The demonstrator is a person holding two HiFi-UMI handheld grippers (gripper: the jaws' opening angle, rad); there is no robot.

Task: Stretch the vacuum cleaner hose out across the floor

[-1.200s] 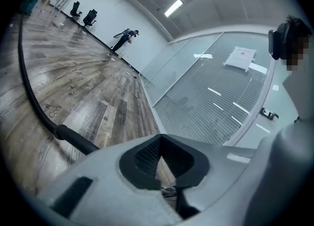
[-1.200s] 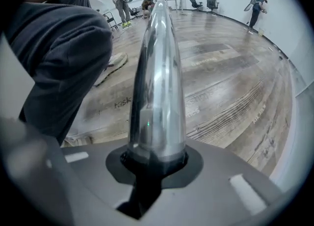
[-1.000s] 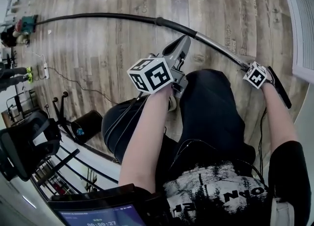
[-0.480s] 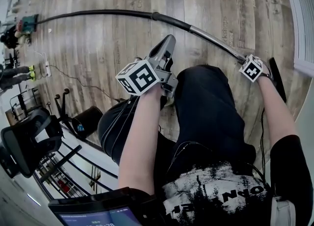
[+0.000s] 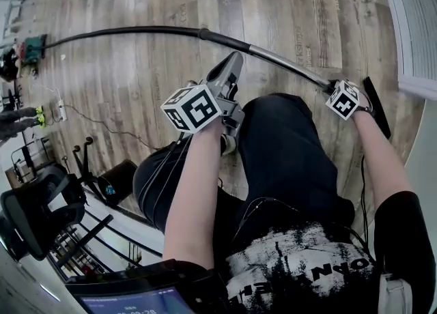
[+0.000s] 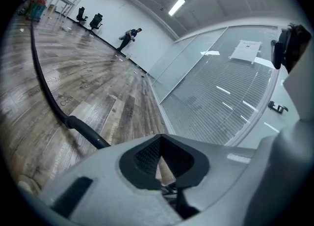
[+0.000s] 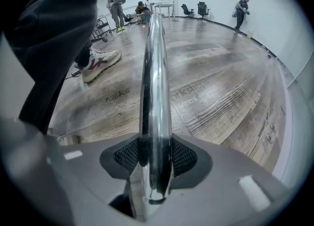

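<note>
Your left gripper [image 5: 231,67], at twelve o'clock, has its jaws pressed together on nothing. Your right gripper [image 5: 333,89], at two o'clock, has just been opening; its pads stand spread either side of the metal tube [image 5: 280,62]. From there the black hose [image 5: 136,31] lies across the floor [image 5: 307,5] toward ten o'clock

Your left gripper [image 6: 158,168] pointed forward and slightly down, jaws shut, empty. Your right gripper [image 7: 156,157] pointed steeply down, its jaws just opening, the metal tube [image 7: 154,72] between them.
</note>
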